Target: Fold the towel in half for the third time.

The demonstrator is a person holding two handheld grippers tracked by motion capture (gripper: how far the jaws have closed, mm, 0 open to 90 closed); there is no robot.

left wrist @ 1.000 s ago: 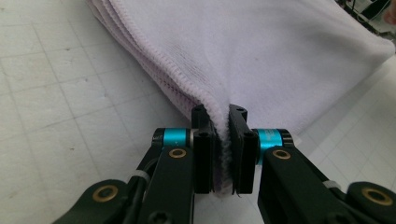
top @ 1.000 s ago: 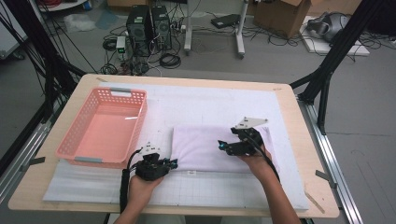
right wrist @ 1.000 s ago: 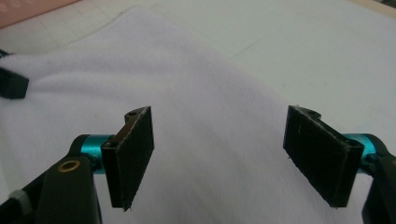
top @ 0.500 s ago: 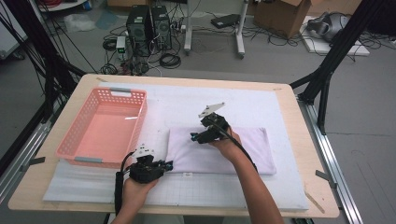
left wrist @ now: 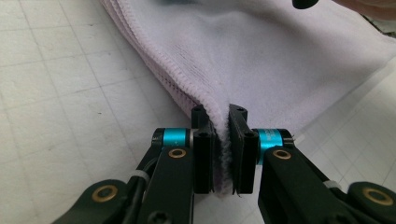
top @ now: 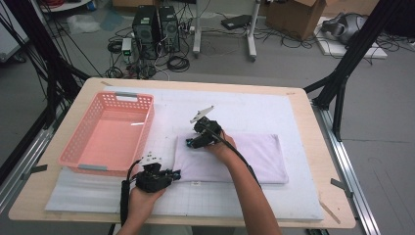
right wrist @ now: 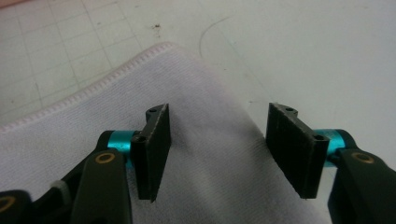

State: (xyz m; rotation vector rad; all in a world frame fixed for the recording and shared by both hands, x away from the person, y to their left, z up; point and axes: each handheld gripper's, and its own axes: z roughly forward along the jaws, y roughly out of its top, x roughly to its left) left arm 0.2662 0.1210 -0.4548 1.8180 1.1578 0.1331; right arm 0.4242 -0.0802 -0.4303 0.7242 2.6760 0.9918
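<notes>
Left tongs (left wrist: 223, 154) clamped on towel (left wrist: 261, 65) edge, right tongs (right wrist: 217, 149) apart (forearm outstretched) over its corner.

Basket (top: 108, 135) lies left of towel (top: 254, 156) on table (top: 313, 127).

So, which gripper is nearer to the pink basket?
Left, though the margin is small. The left gripper, shut on the folded towel's near corner, sits just beyond the basket's front right corner. The right gripper hovers open over the towel's far left corner, slightly farther away.
</notes>
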